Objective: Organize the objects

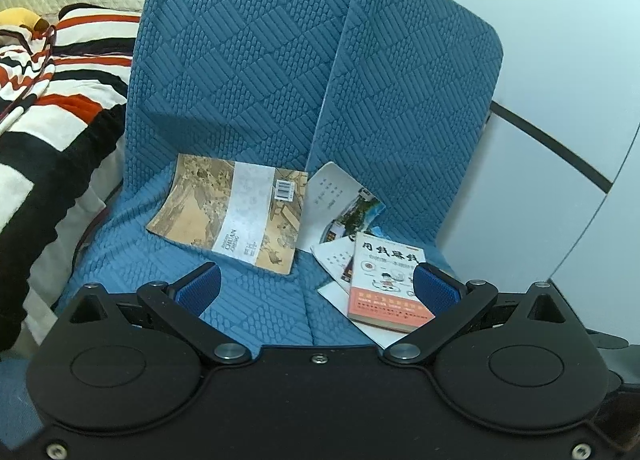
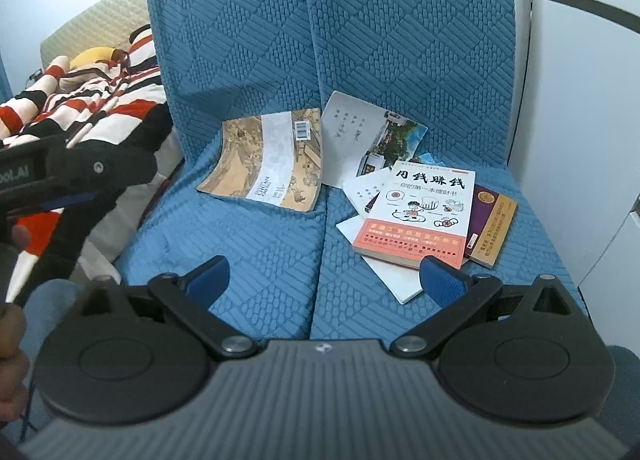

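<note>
- Books are lying scattered on a blue textured sofa seat (image 2: 256, 244), in front of two upright blue back cushions (image 1: 248, 60)
- Lying alone on the left seat cushion is a tan book with a painted landscape cover (image 2: 266, 158) and a barcode, flat and turned at an angle
- Sitting on the right seat cushion is a loose pile: a white and salmon book with a cartoon figure (image 2: 420, 212) is resting on top, overlapping a purple and gold book (image 2: 490, 224) to its right and white booklets (image 2: 368, 188) beneath
- Leaning behind the pile, against the back cushion, is a grey booklet with a scenery photo (image 2: 372, 140)
- Hovering above the front of the seat is the left hand-held gripper (image 1: 316, 284), its blue pads spread wide and gripping nothing; its right pad is appearing in front of the cartoon book's edge
- Hanging over the seat front likewise is the right hand-held gripper (image 2: 326, 280), jaws wide apart and empty
- Lying to the left of the sofa is a striped red, white and black blanket (image 1: 60, 72)
</note>
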`<state>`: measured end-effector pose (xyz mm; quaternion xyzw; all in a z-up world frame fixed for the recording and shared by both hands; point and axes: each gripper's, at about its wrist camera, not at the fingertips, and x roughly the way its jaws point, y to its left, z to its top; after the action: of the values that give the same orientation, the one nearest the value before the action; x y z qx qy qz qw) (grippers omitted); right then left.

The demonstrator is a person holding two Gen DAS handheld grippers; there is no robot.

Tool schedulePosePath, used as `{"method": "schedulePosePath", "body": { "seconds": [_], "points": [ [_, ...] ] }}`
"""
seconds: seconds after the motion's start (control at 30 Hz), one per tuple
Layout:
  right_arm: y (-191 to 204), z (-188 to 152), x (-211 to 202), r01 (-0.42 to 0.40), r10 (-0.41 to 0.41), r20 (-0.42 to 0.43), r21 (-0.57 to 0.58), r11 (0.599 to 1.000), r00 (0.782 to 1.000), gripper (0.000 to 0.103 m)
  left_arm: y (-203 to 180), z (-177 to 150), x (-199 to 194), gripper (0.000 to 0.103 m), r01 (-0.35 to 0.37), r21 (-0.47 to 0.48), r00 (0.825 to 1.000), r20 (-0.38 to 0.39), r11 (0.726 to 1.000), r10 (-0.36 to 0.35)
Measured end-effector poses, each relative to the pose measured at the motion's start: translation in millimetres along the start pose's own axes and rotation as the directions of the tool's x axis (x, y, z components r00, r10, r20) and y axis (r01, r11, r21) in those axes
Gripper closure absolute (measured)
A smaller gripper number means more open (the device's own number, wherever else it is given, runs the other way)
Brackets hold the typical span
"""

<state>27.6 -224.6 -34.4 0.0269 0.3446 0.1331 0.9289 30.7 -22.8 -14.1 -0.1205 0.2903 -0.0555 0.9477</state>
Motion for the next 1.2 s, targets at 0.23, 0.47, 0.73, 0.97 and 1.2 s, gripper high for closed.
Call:
{"method": "schedulePosePath", "body": {
  "seconds": [0.23, 0.47, 0.73, 0.97, 1.2],
  "points": [
    [-4, -2, 26, -0.003, 0.003, 0.016, 0.009, 1.0, 1.0, 0.0, 6, 1, 34, 0.001, 0.015, 0.0, 1.0, -0.013, 1.0, -0.015],
    [-6, 5, 58, 0.016, -0.016, 0.033, -0.012, 1.0, 0.999, 0.0, 12, 8, 70, 0.001, 0.011, 0.025, 1.0, -0.023, 1.0, -0.011],
    [-14, 20, 100, 0.012, -0.013, 0.06, 0.011, 1.0, 0.998, 0.0, 31, 20, 114, 0.001, 0.005, 0.014, 1.0, -0.028, 1.0, -0.005],
    [-17, 29, 137, -0.019, 0.017, 0.053, 0.028, 0.999, 0.998, 0.0, 40, 24, 155, 0.001, -0.019, 0.071, 0.997, -0.066, 0.997, 0.024],
    [-19, 41, 167, -0.065, 0.063, 0.034, 0.069, 0.996, 0.997, 0.002, 52, 35, 198, 0.001, -0.022, 0.082, 0.997, -0.067, 0.996, 0.028]
  ]
}}
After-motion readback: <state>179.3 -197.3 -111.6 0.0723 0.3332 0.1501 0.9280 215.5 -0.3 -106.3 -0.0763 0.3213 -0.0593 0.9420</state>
